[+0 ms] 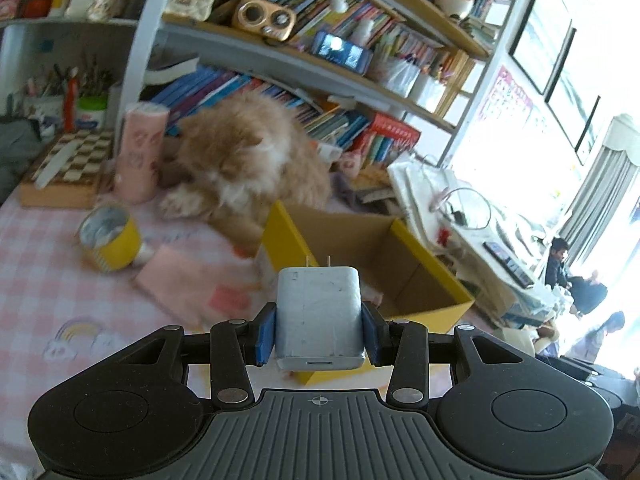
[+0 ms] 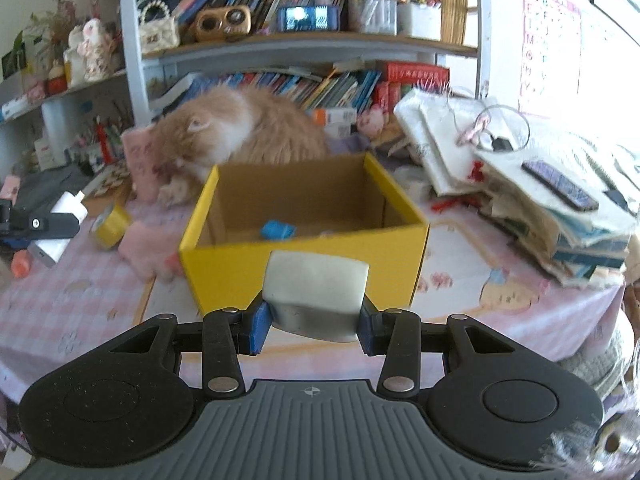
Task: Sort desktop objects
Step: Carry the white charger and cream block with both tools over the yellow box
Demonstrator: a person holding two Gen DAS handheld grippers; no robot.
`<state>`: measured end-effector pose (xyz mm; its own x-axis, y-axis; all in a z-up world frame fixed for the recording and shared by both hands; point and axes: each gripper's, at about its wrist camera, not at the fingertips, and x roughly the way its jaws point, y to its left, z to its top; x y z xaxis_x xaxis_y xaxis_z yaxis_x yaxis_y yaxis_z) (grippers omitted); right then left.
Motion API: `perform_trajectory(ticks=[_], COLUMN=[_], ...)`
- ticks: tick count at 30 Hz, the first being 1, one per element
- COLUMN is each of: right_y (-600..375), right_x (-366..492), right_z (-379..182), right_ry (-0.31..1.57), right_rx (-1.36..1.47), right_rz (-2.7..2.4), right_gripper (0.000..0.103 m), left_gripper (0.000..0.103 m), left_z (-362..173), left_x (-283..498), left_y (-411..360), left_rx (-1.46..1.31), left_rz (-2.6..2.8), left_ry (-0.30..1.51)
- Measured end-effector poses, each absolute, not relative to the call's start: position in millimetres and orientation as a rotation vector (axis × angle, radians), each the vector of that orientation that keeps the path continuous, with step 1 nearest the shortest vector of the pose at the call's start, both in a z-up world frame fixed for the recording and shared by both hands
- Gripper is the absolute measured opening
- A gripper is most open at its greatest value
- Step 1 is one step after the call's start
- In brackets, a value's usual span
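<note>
Behind the table (image 2: 80, 292), with its pink checked cloth, stood crowded bookshelves (image 2: 304, 44), and an orange cat (image 2: 240, 132) lay between them and an open yellow box (image 2: 304, 260). The box sat in the middle of the table, probably so that both hands could reach it. The left tool (image 1: 319, 332) was clamped on a white charger (image 1: 319, 316), gripped by its two flat sides with the prongs pointing forward, just before the near corner of the box; this grip seemed chosen so the charger could drop straight in. The right tool (image 2: 312, 326) was closed on a pale rounded block (image 2: 316, 288), held before the front wall of the box, not yet over the opening. Inside the box lay a small blue thing (image 2: 277, 229), so the sorting appeared partly done.
</note>
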<state>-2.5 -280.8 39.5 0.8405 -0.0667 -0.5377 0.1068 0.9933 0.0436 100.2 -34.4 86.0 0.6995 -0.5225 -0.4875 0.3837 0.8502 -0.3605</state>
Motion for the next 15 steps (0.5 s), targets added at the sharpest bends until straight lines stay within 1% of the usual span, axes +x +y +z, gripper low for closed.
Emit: perform_trajectory(ticks=[9, 15], right_y=[-313.2, -330.7], right_x=[47.2, 77.1], right_z=[62.3, 66.2], right_ry=[0.475, 0.462], right_rx=[0.055, 0.028], right_rz=[-0.055, 0.000], right_gripper=[0.040, 0.040], left_gripper=[0.042, 0.042], left_z=[102.5, 102.3], left_x=[138.8, 158.6], left_y=[-77.6, -108.2], left_rx=[-0.224, -0.201], left_rz=[-0.544, -0.561], left_ry=[0.541, 0.556])
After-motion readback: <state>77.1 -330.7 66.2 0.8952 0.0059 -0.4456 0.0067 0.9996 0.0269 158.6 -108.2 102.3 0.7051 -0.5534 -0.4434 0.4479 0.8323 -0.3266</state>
